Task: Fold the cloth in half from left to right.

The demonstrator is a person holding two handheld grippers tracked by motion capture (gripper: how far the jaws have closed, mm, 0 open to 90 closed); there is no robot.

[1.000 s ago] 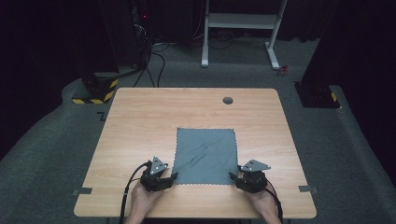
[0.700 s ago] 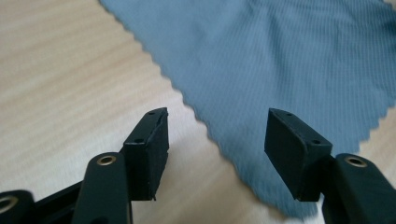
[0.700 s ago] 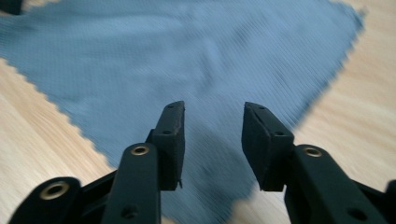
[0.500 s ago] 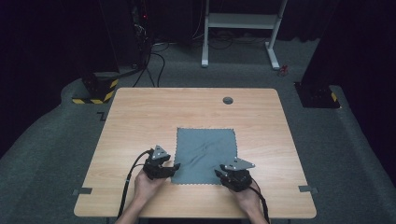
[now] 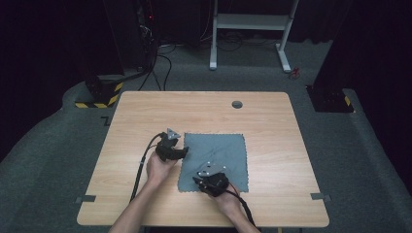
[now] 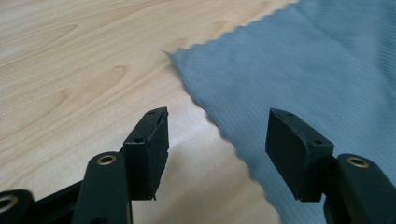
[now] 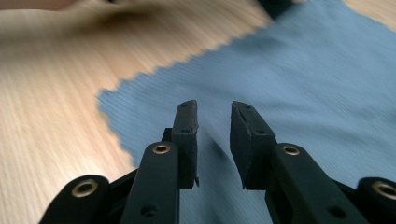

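Jaws, left gripper (image 6: 217, 154): two black blocks standing well apart, nothing between them; bare wood and the cloth's zigzag edge lie beyond the gap. In the high view this gripper (image 5: 180, 153) sits at the left edge of the cloth, near its far left corner, held in the person's left hand (image 5: 159, 169), with a black cable trailing back over the table towards the person.

Cloth: flat, roughly square blue-grey microfibre cloth (image 5: 216, 158) with pinked, saw-tooth edges and a fine ribbed weave. It lies spread on the light wooden table (image 5: 145, 111), in the near half and slightly right of centre. No folds are visible; faint soft ripples show in the left gripper view (image 6: 327, 60). One corner (image 7: 105, 100) shows in the right gripper view.

Jaws, right gripper (image 7: 214, 140): narrow gap, having just been closing, with nothing pinched between the pads; cloth surface shows below them. In the high view this gripper (image 5: 199, 180) is over the near left part of the cloth, in the right hand (image 5: 227, 200)

Other: small round dark hole (image 5: 237, 104) near the table's far edge
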